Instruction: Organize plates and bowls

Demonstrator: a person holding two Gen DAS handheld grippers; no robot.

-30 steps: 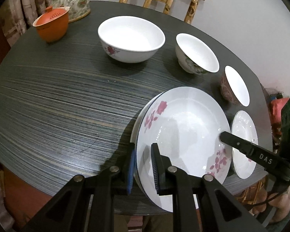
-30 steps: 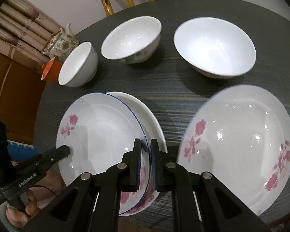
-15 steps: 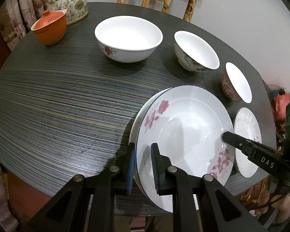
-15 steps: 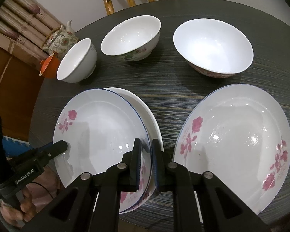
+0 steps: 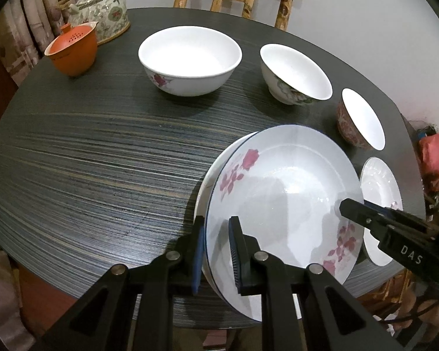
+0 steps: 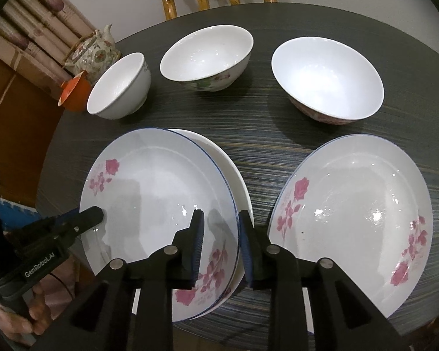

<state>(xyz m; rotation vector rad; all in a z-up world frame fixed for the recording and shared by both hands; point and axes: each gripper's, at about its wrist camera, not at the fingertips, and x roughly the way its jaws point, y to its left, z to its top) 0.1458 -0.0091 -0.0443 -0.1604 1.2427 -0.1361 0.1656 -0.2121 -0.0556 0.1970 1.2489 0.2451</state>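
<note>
Left wrist view: three bowls stand in a row across the far half of the dark striped surface [image 5: 87,152]: a large bowl [image 5: 190,60] with a pink flower on its side, a middle bowl [image 5: 295,74] with a green-and-pink pattern, and a small bowl [image 5: 360,118] with a red patterned outside. Three plates show. The rose plate [image 5: 281,201], white with pink rose sprays and a thin blue rim, sits on a plain white plate [image 5: 209,175] whose edge peeks out at the left, near the surface's front edge. A second rose plate [image 5: 380,201] lies to the right, partly hidden. The left gripper [image 5: 216,251] has its fingers set either side of the rose plate's near rim, with a gap visible on both sides, so it is partly open and not clamped. The right gripper [image 5: 346,206] reaches in over the plate's right rim; its opening cannot be judged here. One orange lidded cup [image 5: 73,51] and one floral teapot [image 5: 102,14] stand at the far left.

Right wrist view: the same three bowls and three plates. The right gripper [image 6: 221,245] straddles the rose plate's [image 6: 149,193] right rim, fingers apart with clearance on each side. The second rose plate [image 6: 354,213] lies flat just to the right. The left gripper [image 6: 98,215] touches the opposite rim.
</note>
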